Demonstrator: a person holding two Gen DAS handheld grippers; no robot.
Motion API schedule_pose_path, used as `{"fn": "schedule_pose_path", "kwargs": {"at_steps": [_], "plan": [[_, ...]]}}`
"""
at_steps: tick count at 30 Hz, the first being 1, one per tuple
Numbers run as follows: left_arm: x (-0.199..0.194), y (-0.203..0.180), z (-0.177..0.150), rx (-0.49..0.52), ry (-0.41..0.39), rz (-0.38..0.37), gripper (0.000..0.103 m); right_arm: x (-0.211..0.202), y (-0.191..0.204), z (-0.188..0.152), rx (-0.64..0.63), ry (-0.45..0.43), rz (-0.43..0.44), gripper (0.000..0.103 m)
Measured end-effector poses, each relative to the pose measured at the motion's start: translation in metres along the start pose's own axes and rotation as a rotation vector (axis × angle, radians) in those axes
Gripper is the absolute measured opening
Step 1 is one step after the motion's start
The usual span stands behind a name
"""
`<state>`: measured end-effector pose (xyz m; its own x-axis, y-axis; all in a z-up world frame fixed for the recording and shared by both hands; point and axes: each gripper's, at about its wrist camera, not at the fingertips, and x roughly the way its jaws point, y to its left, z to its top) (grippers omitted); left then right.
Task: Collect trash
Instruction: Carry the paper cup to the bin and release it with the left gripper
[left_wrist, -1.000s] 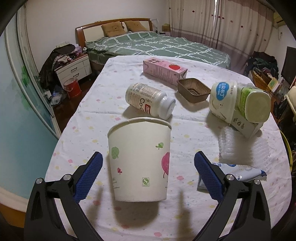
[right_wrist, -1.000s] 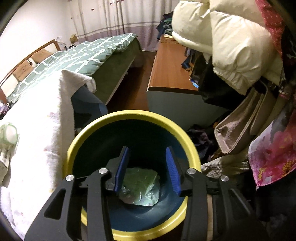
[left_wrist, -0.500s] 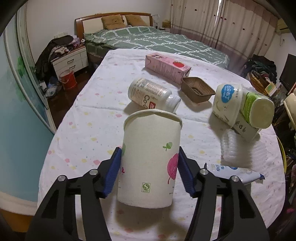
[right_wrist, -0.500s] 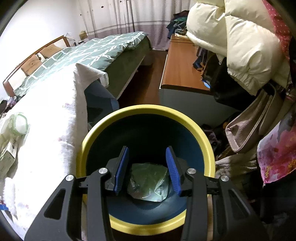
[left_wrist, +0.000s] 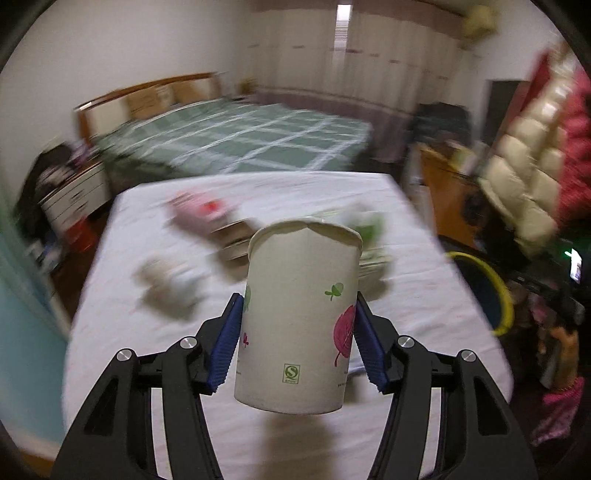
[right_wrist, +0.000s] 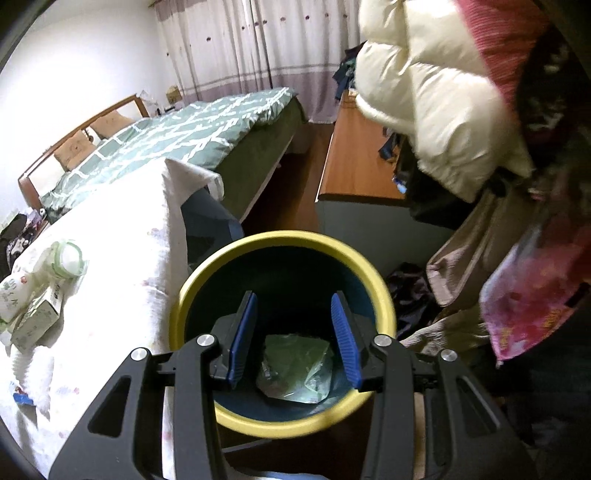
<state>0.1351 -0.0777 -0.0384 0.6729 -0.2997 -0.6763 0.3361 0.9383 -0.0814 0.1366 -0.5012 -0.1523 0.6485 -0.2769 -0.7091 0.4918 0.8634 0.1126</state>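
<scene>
A lived-in home bedroom: a double bed (right_wrist: 177, 129) with a green checked cover and wooden headboard (right_wrist: 77, 129) stands at the far left, beneath floor-length curtains (right_wrist: 240, 48) on the far wall. A nightstand (left_wrist: 74, 192) sits to the bed's left in the left wrist view. At right, a cream quilted jacket (right_wrist: 436, 96) and heaped clothing crowd a wooden cabinet (right_wrist: 358, 166). A cloth-covered surface (left_wrist: 258, 199) fills the near ground.

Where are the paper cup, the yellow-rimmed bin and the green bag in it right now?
paper cup (left_wrist: 301, 317): left wrist view, middle of its side wall, between the jaws.
yellow-rimmed bin (right_wrist: 284, 238): right wrist view, far part of its yellow rim.
green bag (right_wrist: 295, 365): right wrist view, middle of the crumpled plastic at the bin's bottom.
</scene>
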Motion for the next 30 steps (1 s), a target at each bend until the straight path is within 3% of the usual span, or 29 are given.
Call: {"fn": "schedule_pose_path", "kwargs": {"at_steps": [10,18,21,25,30], "plan": [[0.065,-0.193,0.045,0.314,0.044,-0.333,0.058,-0.051,-0.046,-0.027,0.034,-0.051,-0.024,0.046],[0.142,-0.314,0.046,0.43,0.111,-0.404,0.064,-0.077,-0.072,-0.043,0.069,-0.078,-0.059,0.049],[0.163,-0.331,0.044,0.45,0.134,-0.39,0.067,-0.077,-0.076,-0.046,0.077,-0.077,-0.065,0.052],[0.187,-0.346,0.042,0.45,0.15,-0.383,0.082,-0.073,-0.077,-0.05,0.084,-0.063,-0.058,0.053],[0.173,-0.332,0.049,0.396,0.137,-0.411,0.085,-0.069,-0.076,-0.053,0.081,-0.048,-0.048,0.053]]}}
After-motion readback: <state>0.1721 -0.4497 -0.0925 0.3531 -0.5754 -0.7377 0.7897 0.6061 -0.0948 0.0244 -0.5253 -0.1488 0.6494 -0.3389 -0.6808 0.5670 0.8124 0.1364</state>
